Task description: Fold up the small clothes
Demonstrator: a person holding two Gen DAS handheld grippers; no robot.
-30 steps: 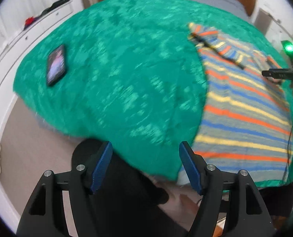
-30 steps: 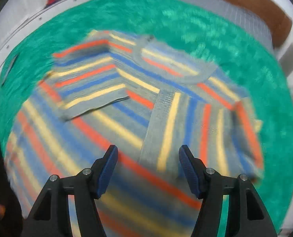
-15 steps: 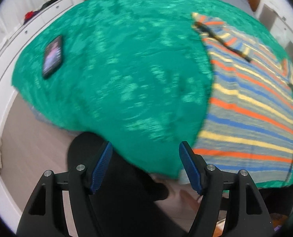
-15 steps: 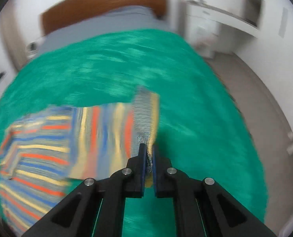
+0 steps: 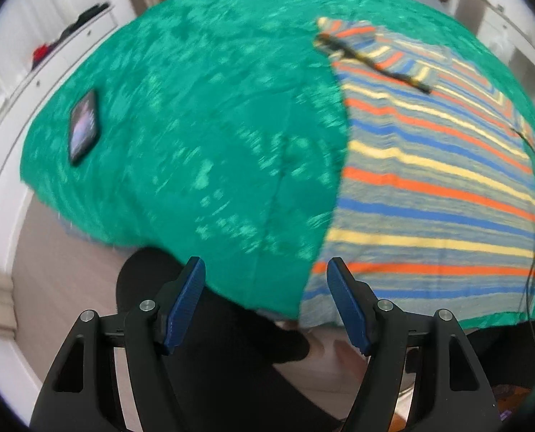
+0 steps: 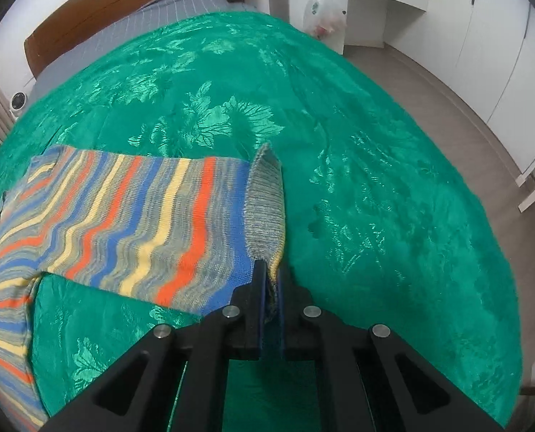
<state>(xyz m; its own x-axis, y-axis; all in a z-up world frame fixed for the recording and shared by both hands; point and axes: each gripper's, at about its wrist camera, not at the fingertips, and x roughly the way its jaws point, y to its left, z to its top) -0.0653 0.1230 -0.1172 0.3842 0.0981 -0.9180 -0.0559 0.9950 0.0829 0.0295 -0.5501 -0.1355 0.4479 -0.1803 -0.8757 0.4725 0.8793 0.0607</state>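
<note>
Clothing here amounts to one piece: a striped sweater (image 5: 433, 187) in orange, blue, yellow and grey, spread on the green bedspread (image 5: 213, 108) that covers the bed. One phone (image 5: 84, 126) lies on the bedspread far off to the left, well apart from the sweater. One wooden headboard (image 6: 123, 3) stands at the far end of the bed, and a single white plastic bag (image 6: 325, 10) hangs by the white cabinets on the right.

Two grippers are at work. The left gripper (image 5: 265, 302) has its jaws spread wide with nothing between the blue pads (image 5: 184, 298); it hangs over the near edge of the bed, the sweater's lower hem just to its right and the person's dark trouser leg (image 5: 224, 352) below it. In the left wrist view the sweater's body fills the right side of the bed, with one sleeve folded across its far left shoulder.

The right gripper (image 6: 270, 284) is pressed together, pinching the grey ribbed cuff (image 6: 265, 198) of the sweater's other sleeve (image 6: 141, 223). That sleeve runs leftward from the jaws across the bedspread toward the sweater's body at the left edge, lying mostly flat, while the cuff stands up on edge directly ahead of the closed fingers.
</note>
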